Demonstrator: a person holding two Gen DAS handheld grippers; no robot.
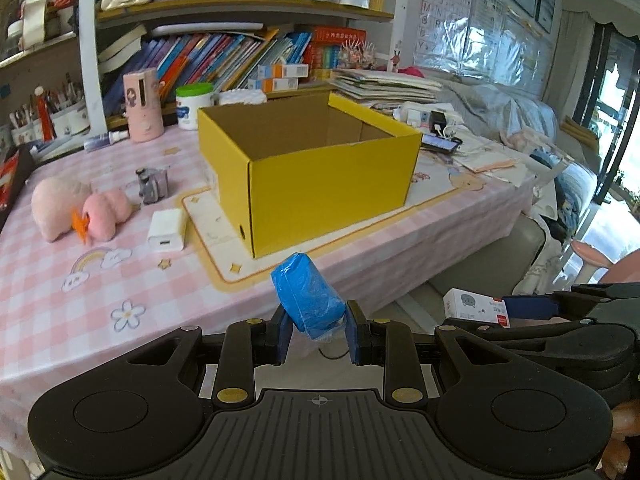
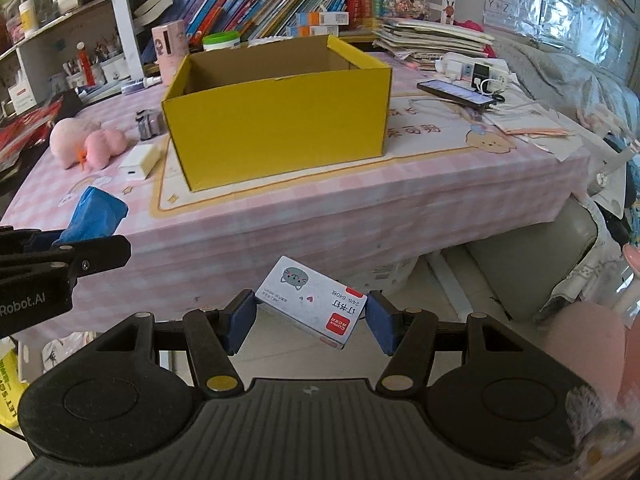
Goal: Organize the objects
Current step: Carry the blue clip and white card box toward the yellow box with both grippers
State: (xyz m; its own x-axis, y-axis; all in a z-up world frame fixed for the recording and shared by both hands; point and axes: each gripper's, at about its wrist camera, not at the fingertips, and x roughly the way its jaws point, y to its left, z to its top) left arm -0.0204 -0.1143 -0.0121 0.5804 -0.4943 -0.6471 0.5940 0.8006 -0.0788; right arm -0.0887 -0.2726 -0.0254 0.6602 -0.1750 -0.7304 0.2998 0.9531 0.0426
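My left gripper is shut on a blue plastic-wrapped packet, held in the air just off the table's near edge. To its left in the right wrist view, the same blue packet sticks up from the left gripper's black arm. My right gripper is shut on a small white staple box with a grey cat and a red label, held below the table's edge. The staple box also shows at the right of the left wrist view. An open yellow cardboard box stands empty on the table ahead.
On the pink checked tablecloth lie a pink plush toy, a white charger and a small grey gadget. A phone, power strip and papers lie right of the box. Bookshelves stand behind; a sofa is at right.
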